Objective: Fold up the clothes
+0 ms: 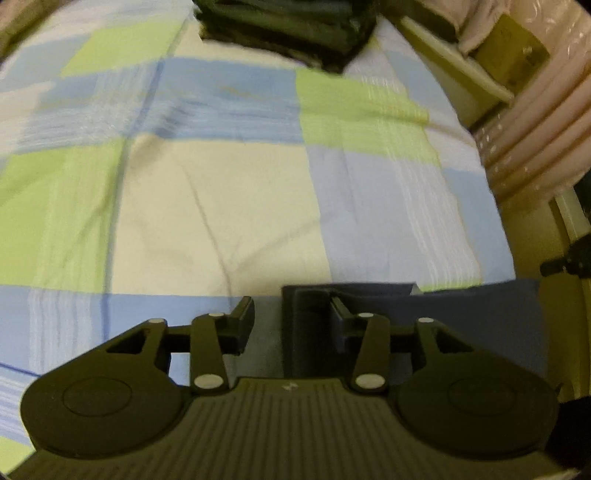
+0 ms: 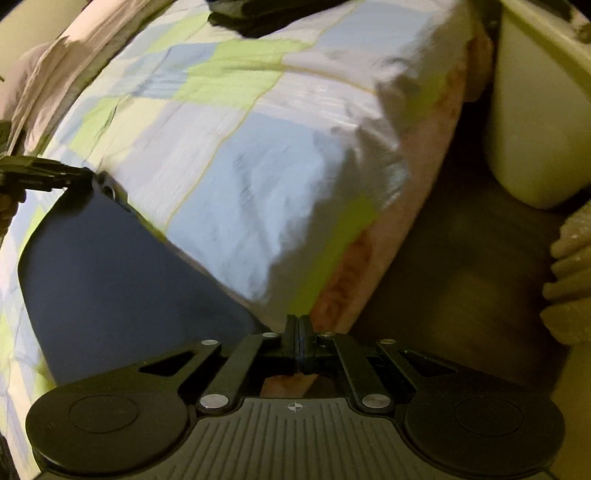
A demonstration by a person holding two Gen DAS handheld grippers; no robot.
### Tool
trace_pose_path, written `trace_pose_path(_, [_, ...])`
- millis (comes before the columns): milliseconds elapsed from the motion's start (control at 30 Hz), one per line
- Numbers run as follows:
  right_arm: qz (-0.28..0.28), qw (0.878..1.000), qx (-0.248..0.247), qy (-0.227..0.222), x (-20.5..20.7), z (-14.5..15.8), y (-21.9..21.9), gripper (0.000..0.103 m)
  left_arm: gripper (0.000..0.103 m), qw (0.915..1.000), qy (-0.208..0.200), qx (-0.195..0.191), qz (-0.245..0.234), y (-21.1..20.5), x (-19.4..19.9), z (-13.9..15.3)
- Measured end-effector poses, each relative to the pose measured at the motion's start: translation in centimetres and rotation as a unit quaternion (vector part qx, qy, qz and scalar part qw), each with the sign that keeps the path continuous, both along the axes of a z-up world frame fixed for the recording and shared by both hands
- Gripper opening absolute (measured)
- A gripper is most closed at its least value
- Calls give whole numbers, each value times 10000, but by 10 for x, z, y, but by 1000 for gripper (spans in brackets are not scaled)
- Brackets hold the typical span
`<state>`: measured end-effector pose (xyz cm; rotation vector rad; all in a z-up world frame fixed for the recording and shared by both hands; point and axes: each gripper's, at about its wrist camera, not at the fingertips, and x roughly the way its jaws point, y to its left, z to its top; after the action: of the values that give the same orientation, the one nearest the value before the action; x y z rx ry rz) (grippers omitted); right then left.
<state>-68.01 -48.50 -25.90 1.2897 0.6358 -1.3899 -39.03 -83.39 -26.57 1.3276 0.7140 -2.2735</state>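
Hovering with left gripper (image 1: pixel 291 325) spread over the navy garment (image 1: pixel 461 314) on the patchwork bedsheet (image 1: pixel 221 206); right gripper (image 2: pixel 300 343) pressed together, pinching nothing visible

Dark clothes pile (image 1: pixel 288 26) cut off, blurred

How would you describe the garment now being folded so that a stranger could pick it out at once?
Start at the checked bedspread. Near its corner lies the navy garment, flat and plain, between the two tongs. Unlike the dark folded pile at the bed's far end, it is a single smooth sheet.
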Motion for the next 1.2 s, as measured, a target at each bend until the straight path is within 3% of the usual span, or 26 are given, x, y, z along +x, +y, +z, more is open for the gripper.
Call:
trace_pose_path(67, [-9,10000,-17,18,6,8,9,7,36,9997,69,-169,164,3,13,16])
trace_pose_path(100, [-32,10000,-35,-15,12,11,13,28,36,9994,76,-240,232,6,20,23])
trace_pose_path(133, [-58,10000,-55,-54,18,14,17,62,36,9991,73,-293,283,9,29,30])
trace_pose_path(167, [-84,9999,-101,-103,25,16,20,70,36,9989,53,-339,328,14,38,36])
trace_pose_path(367, [325,9973,-142,-641,86,16,25,70,36,9985,17,-319,435,61,85,52])
trace_pose_path(567, [690,9936,-216,-871,138,18,27,70,34,9985,61,18,538,98,100,27])
trace_pose_path(733, [752,9937,-231,-793,158,12,37,70,38,9982,41,-5,594,102,97,-4])
trace_pose_path(833, [926,9940,-303,-491,168,17,48,70,39,9982,99,-70,586,101,97,-5])
trace_pose_path(933, [1448,9877,-585,-60,187,28,52,70,37,9982,85,-391,457,108,103,14])
trace_pose_path(1067, [2322,9665,-958,524,227,35,54,70,37,9921,-195,-1232,-102,132,115,41])
trace_pose_path(1133, [2724,9521,-1099,852,247,31,52,70,41,9821,-441,-1726,-615,151,118,47])
trace_pose_path(1200, [3088,9373,-1159,1125,267,23,48,70,50,9601,-676,-2367,-1325,179,118,41])
